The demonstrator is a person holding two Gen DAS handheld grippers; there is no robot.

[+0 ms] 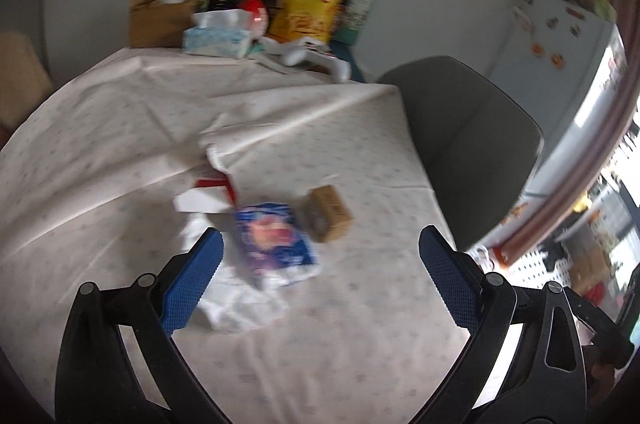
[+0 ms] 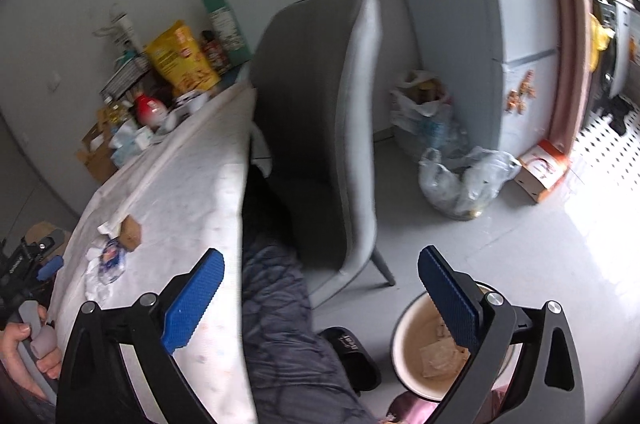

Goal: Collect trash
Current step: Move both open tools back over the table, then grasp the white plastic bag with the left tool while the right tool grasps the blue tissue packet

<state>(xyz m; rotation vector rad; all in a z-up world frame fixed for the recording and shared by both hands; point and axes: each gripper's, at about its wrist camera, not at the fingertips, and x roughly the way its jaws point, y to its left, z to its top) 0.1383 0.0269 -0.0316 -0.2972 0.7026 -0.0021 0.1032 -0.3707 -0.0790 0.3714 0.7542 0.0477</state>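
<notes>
Left gripper [image 1: 320,256]: jaws are spread wide, nothing held. Blue wrapper [image 1: 274,244], on the tablecloth [image 1: 360,304], is judged light, crinkly and slippery, best pinched at an edge; it is found just beyond the fingertips at eleven o'clock, with the stiffer small brown box [image 1: 329,213] beside it at twelve. Right gripper [image 2: 320,288]: fully spread and empty, above the bin [image 2: 404,344] at five o'clock.

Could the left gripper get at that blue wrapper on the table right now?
Probably yes. The left gripper is open and empty, and the blue wrapper lies just ahead between its fingers on the tablecloth. Only the small brown box sits close beside it.
</notes>
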